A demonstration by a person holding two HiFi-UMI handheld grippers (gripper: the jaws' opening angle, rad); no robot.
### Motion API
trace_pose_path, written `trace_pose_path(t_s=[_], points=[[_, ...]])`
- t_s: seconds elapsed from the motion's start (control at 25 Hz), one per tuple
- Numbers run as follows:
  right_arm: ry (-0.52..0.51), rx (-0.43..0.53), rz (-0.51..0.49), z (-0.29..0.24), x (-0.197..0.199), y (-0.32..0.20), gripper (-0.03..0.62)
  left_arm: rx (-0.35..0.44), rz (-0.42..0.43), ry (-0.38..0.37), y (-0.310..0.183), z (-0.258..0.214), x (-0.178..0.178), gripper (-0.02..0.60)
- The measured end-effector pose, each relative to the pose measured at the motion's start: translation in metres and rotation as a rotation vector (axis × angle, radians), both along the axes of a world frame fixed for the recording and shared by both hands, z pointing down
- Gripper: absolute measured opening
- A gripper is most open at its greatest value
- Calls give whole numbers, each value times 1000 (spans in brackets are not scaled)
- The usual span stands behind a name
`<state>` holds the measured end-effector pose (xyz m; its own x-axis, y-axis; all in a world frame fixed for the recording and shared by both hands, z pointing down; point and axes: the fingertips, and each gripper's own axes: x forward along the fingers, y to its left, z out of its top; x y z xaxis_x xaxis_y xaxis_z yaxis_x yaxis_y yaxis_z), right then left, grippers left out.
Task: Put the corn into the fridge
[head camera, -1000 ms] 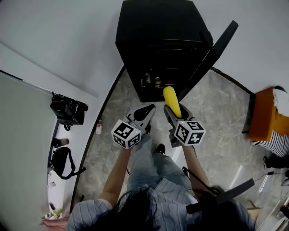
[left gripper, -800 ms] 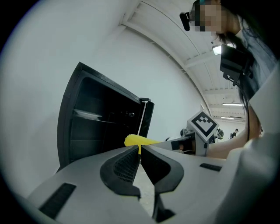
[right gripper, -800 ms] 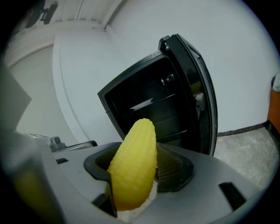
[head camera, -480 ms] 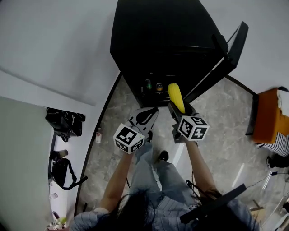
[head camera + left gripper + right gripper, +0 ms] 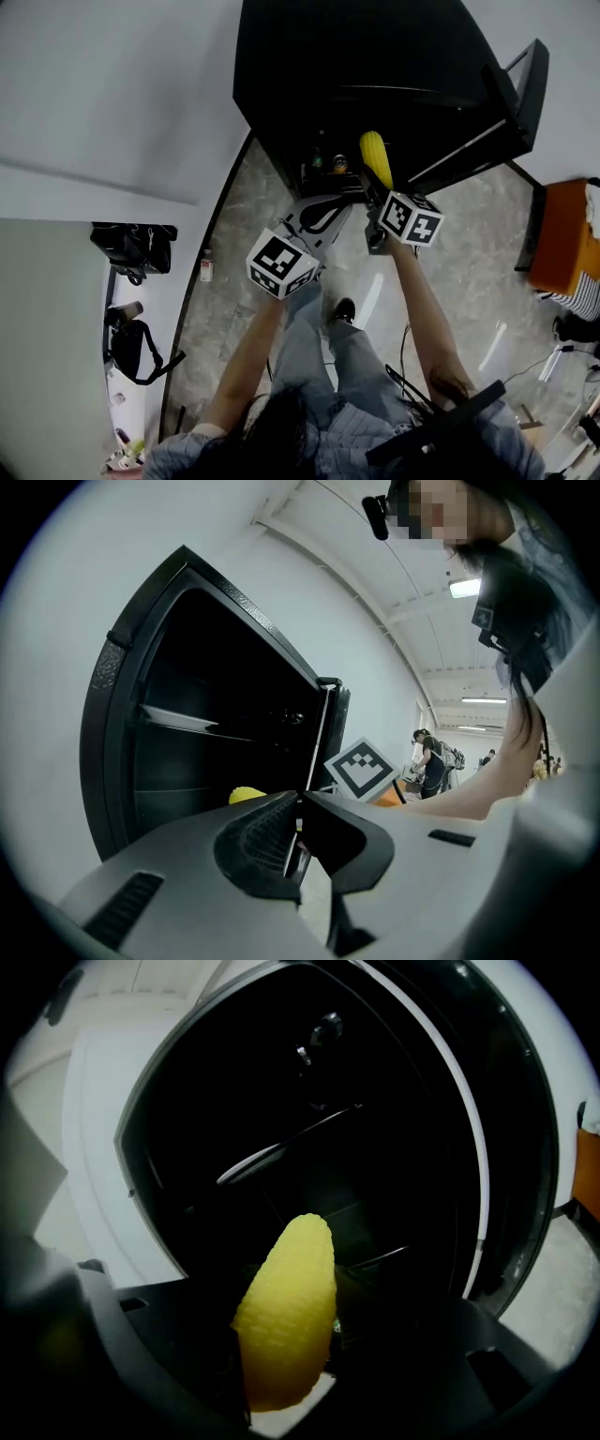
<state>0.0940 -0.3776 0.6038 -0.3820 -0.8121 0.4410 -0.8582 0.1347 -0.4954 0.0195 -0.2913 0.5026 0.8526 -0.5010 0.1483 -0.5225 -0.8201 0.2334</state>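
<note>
The yellow corn (image 5: 376, 157) sticks out of my right gripper (image 5: 374, 184), which is shut on its lower end. The corn's tip points into the black fridge (image 5: 356, 56) and sits at its open front, above the lower shelf. In the right gripper view the corn (image 5: 286, 1321) stands between the dark jaws of the right gripper (image 5: 286, 1358), with wire shelves (image 5: 281, 1152) behind it. My left gripper (image 5: 323, 217) hangs just left of it, shut and holding nothing. In the left gripper view the left gripper (image 5: 298, 825) faces the fridge (image 5: 187, 714); a bit of the corn (image 5: 247, 795) shows.
The fridge door (image 5: 511, 103) stands open to the right. Two bottles (image 5: 328, 163) sit low inside the fridge. An orange box (image 5: 562, 239) stands at the right, black bags (image 5: 131, 248) at the left wall, a small bottle (image 5: 205, 267) on the floor. People (image 5: 431, 761) stand far off.
Both grippers have moved forward, closer to the fridge. The corn's tip has gone from in front of the fridge to its open front. The left gripper followed alongside.
</note>
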Motion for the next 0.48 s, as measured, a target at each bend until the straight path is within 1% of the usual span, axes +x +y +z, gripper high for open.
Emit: trace_pose_path(t_s=[0.24,0.48], points=[[39,-62,29,31,4,-43,256,-14,31,-13,-17,8,3,8],[100,-73,19,50,6,-69,256,-18,59,-37,-29,17,6,8]])
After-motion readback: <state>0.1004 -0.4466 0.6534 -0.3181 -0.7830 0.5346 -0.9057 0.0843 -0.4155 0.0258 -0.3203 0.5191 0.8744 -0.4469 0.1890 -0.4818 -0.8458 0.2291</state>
